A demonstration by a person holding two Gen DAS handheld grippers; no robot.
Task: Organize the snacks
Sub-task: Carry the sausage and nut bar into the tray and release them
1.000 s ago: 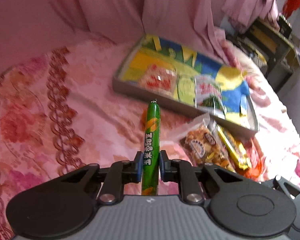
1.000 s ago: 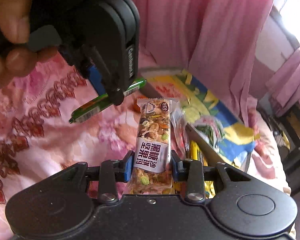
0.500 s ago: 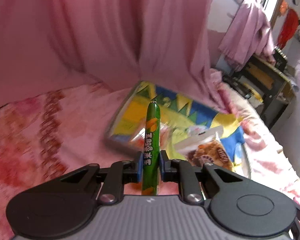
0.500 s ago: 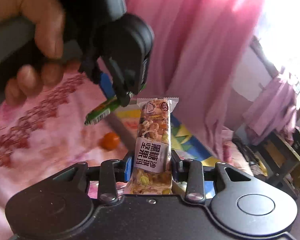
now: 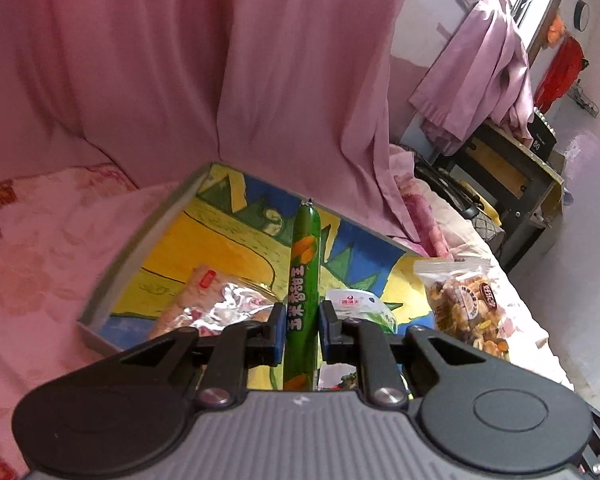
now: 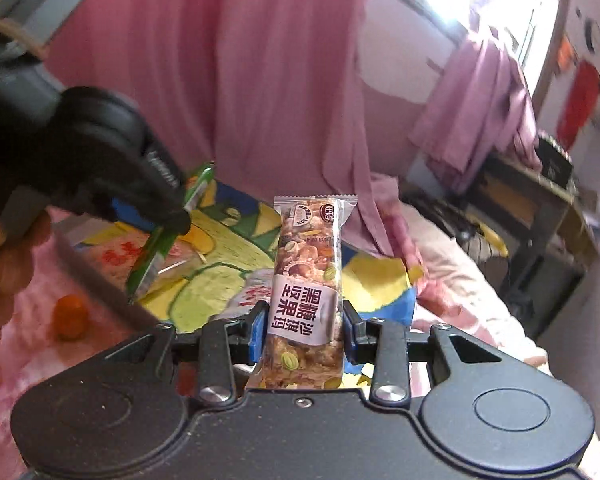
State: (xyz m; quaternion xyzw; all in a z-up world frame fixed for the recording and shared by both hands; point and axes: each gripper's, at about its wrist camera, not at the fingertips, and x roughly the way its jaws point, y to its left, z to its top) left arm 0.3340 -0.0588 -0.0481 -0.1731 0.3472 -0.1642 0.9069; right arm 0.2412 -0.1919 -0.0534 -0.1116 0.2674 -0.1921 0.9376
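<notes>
Curtain cloth (image 5: 204,80), pink and folded, hung close behind the tray (image 5: 140,248) and filled most of what I saw ahead. The tray lay on a pink flowered bedspread (image 5: 40,248), its floor printed in yellow, green and blue. A foil snack packet (image 5: 216,300) and a small white-and-green pouch (image 5: 356,304) already lay inside it, right under my left fingers. A clear bag of mixed nuts (image 5: 464,304) sat at the tray's right end; I could not tell whether it was in or just outside. From the right side I also saw a small orange item (image 6: 70,316) on the bedspread outside the tray's near-left edge. Further right stood a dark table (image 5: 512,176) with lilac cloth (image 5: 484,72) draped above it.

My left gripper (image 5: 300,320) was clamped on a green sausage stick (image 5: 302,280), held low on its length, with most of it pointing forward over the tray's floor and its clipped tip toward the far rim. My right gripper (image 6: 305,334) was closed on a nut bar (image 6: 306,292) in a clear wrapper, gripped across its white label band, its sealed top end standing up ahead of the fingers. The left gripper sat up and to the left of that bar, a hand (image 6: 4,256) around its handle, and both snacks hung over the tray without touching it.
</notes>
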